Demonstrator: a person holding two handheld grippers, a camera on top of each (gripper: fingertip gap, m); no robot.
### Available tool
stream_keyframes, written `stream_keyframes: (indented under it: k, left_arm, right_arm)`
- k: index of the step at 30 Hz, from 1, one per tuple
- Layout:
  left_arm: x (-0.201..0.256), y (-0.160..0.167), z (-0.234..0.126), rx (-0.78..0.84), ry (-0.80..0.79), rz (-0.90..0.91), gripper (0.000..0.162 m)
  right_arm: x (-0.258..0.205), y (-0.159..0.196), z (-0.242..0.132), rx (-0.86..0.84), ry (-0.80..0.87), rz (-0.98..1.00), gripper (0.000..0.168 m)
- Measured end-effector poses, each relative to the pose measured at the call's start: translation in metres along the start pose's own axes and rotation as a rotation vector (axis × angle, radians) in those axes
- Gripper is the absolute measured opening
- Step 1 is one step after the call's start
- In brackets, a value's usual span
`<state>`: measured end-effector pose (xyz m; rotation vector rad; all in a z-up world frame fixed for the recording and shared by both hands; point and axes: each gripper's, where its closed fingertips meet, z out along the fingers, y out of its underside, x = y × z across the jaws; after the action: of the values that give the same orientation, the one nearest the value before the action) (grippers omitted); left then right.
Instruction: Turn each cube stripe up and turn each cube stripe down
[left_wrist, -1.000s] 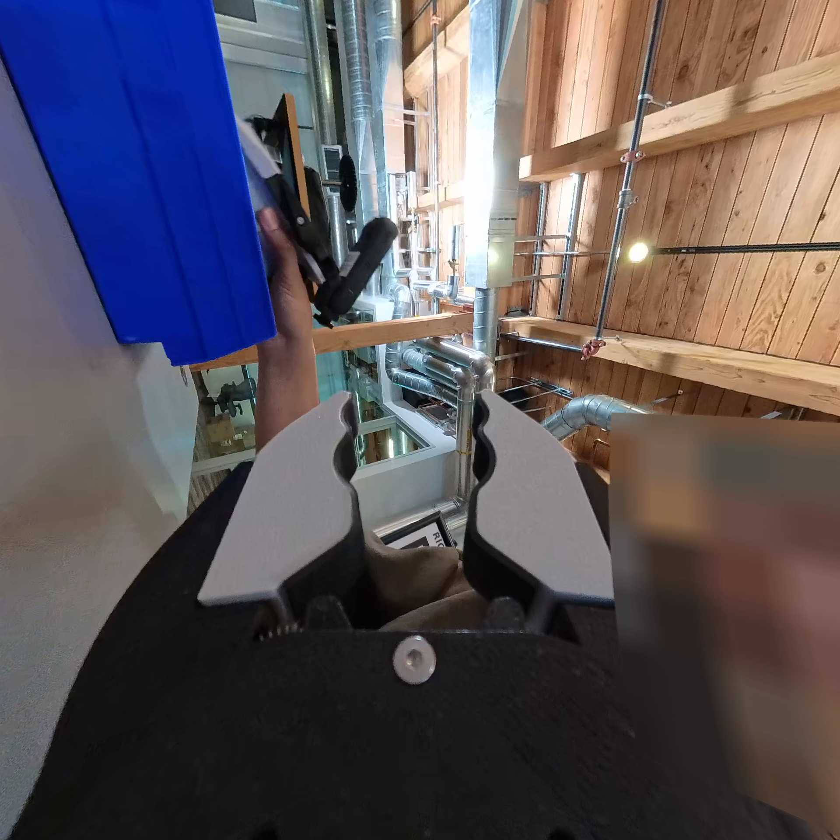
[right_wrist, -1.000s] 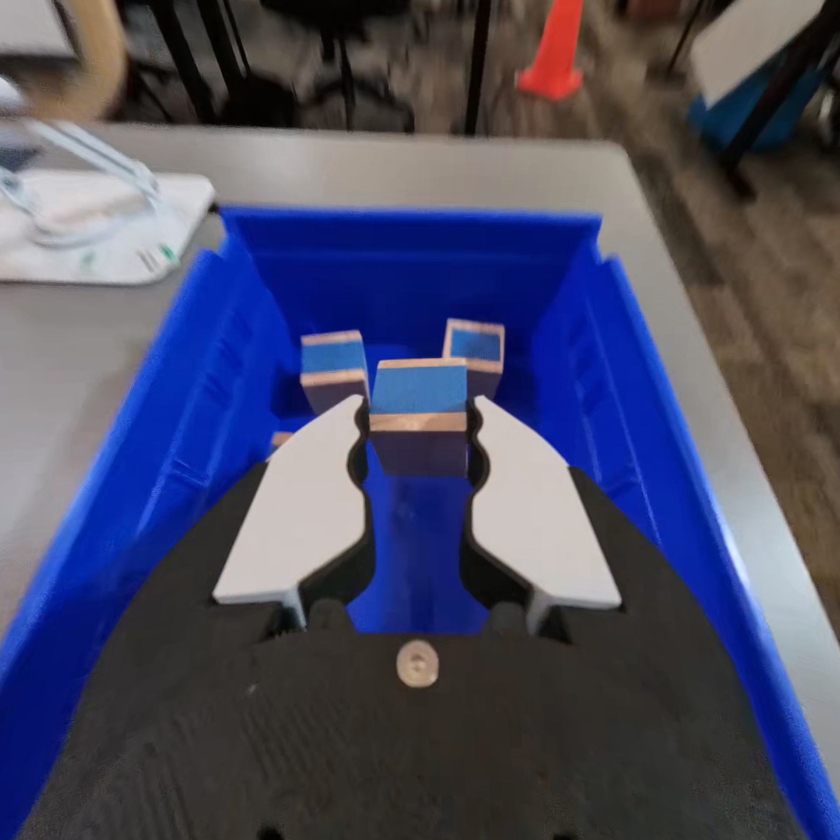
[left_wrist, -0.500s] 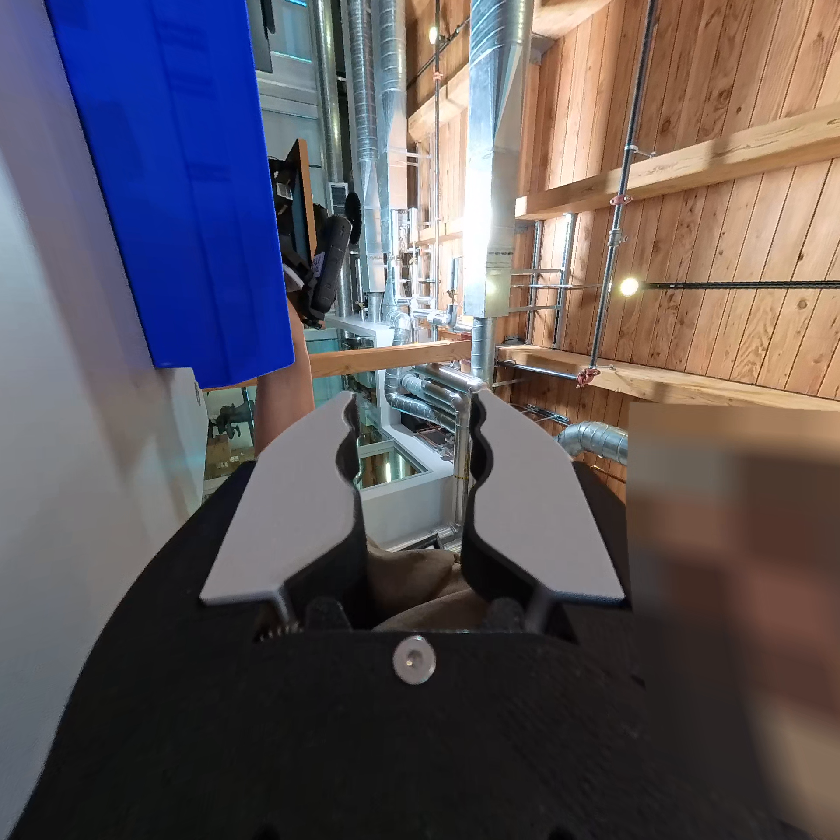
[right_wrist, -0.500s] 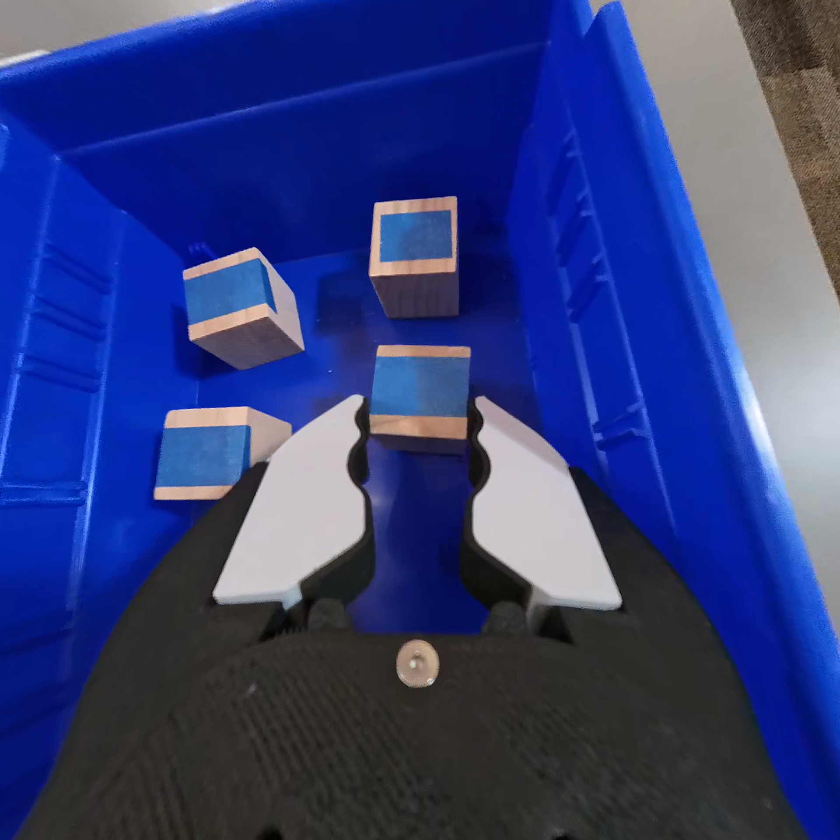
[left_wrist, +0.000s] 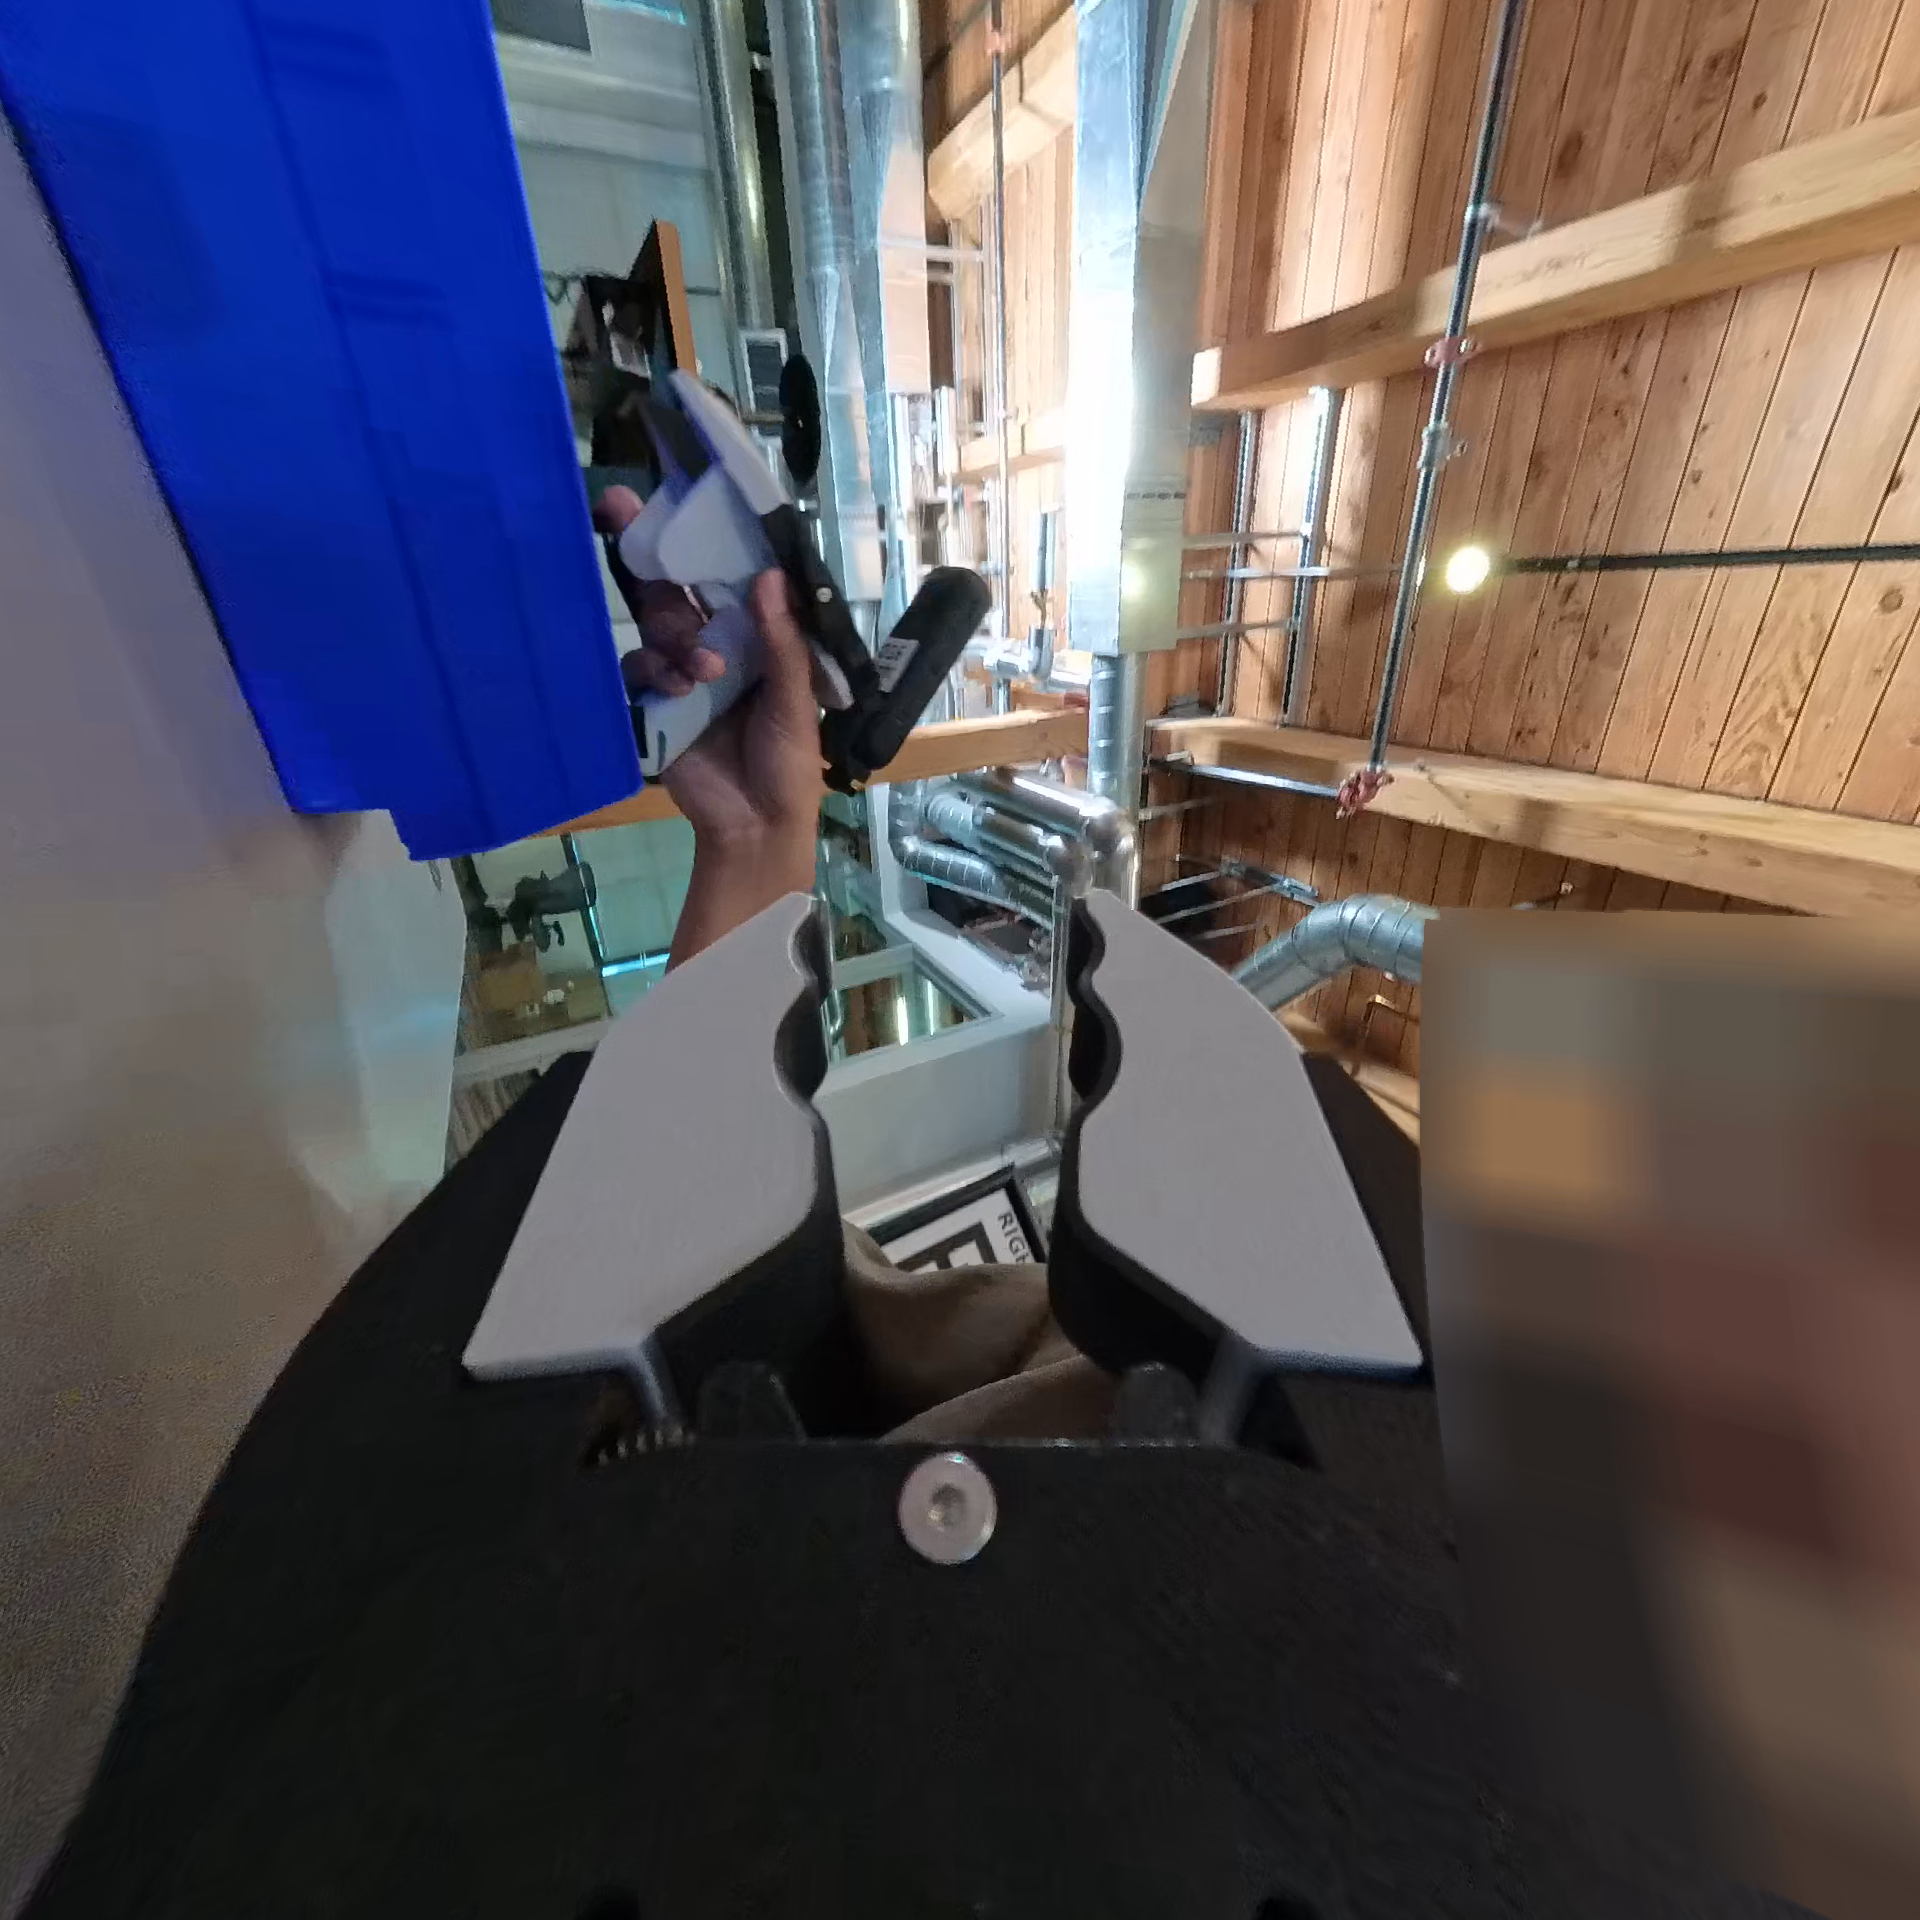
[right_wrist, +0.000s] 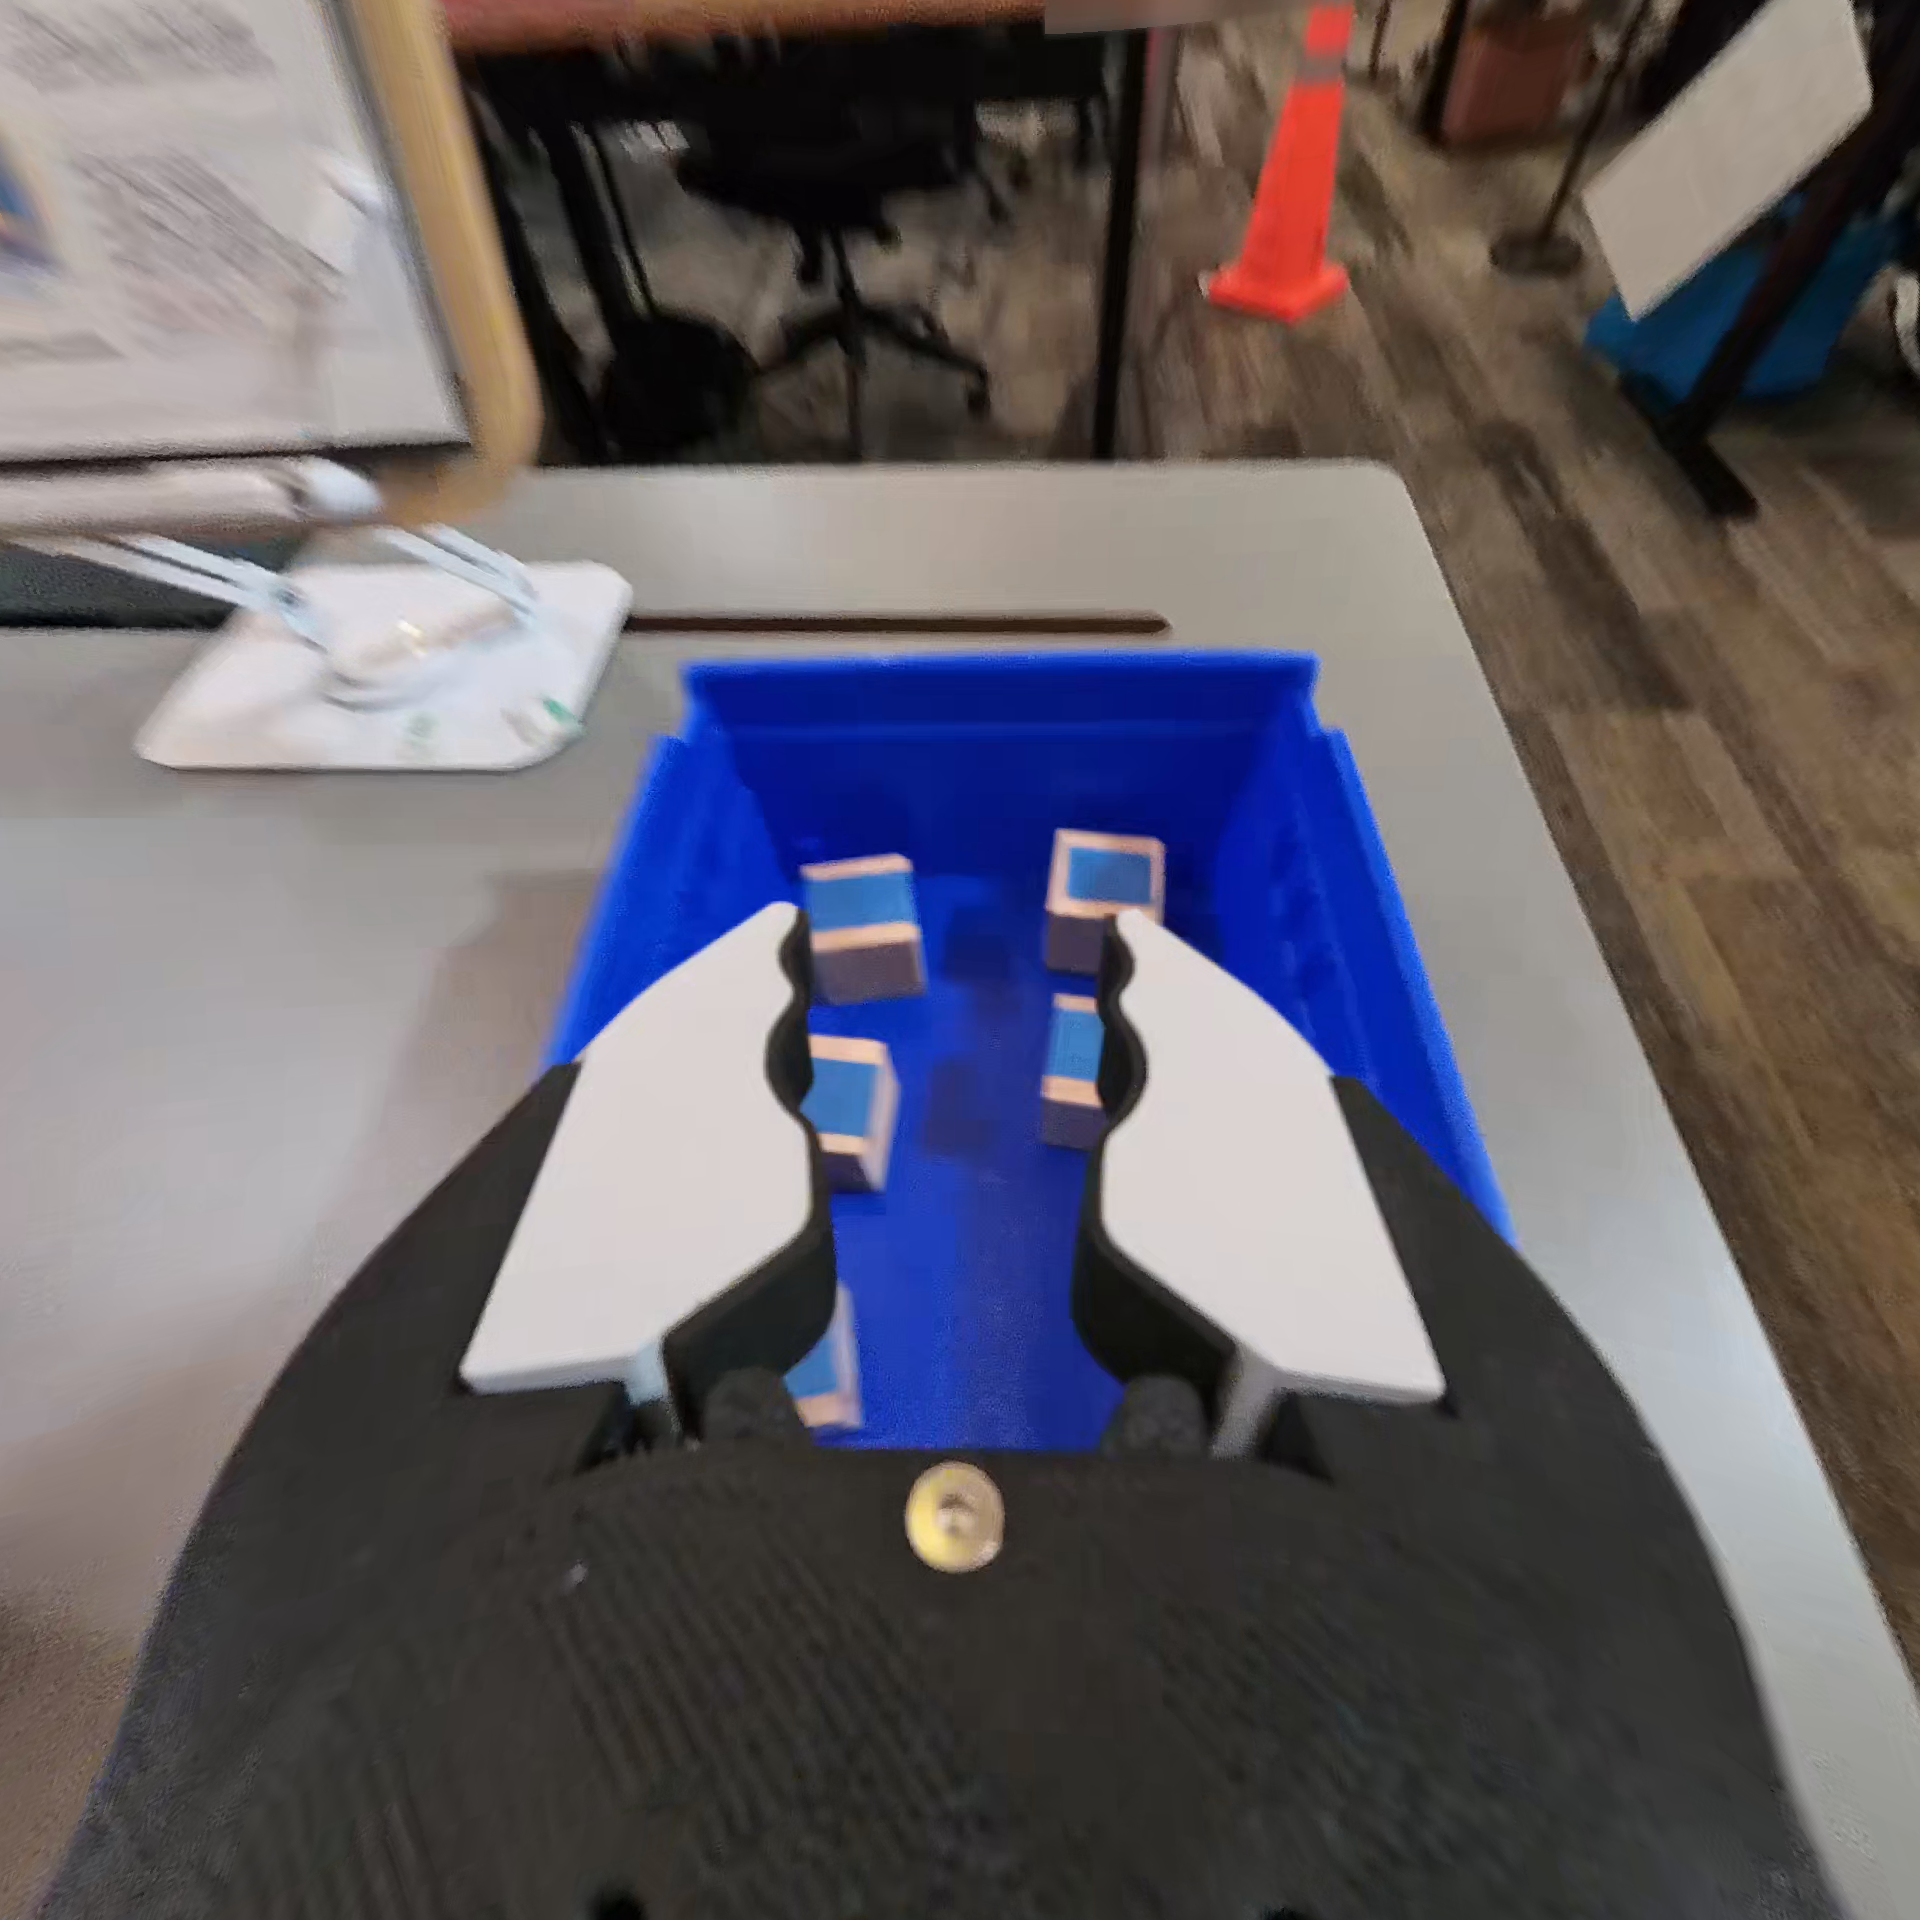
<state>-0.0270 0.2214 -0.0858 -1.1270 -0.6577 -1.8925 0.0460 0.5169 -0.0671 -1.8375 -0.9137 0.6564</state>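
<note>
You have pulled your right gripper (right_wrist: 954, 935) back up from the blue bin (right_wrist: 1340, 935); its jaws stand wide apart and empty. Five cubes (right_wrist: 862, 925) sit in the bin on the grey table (right_wrist: 312, 987), blue stripes up. Your left gripper (left_wrist: 940, 935) is parted, holding nothing, beside the bin.

Left gripper (left_wrist: 940, 971) and right gripper (right_wrist: 954, 961), pale grey wavy-edged fingers (right_wrist: 665, 1132), textured black bodies, silver screw (right_wrist: 954, 1523)
</note>
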Motion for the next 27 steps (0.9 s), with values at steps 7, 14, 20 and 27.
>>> stream_keyframes:
  k: [7, 14, 20, 27]
  left_arm:
    - [0.058, -0.029, 0.020, -0.048, 0.011, 0.225, 0.046]
    - [0.246, -0.154, -0.072, 0.225, -0.303, 1.013, 0.048]
    - [0.279, -0.254, -0.320, 0.786, -1.391, 1.220, 0.051]
    - [0.182, -0.276, -0.430, 0.673, -1.702, 0.905, 0.047]
  right_arm:
    - [-0.119, -0.015, -0.076, 0.257, -0.260, -0.015, 0.042]
    - [-0.179, 0.042, -0.096, 0.398, -0.260, -0.148, 0.026]
    - [-0.220, 0.073, -0.094, 0.337, -0.327, -0.208, 0.027]
    - [-0.236, 0.089, -0.080, 0.268, -0.381, -0.168, 0.027]
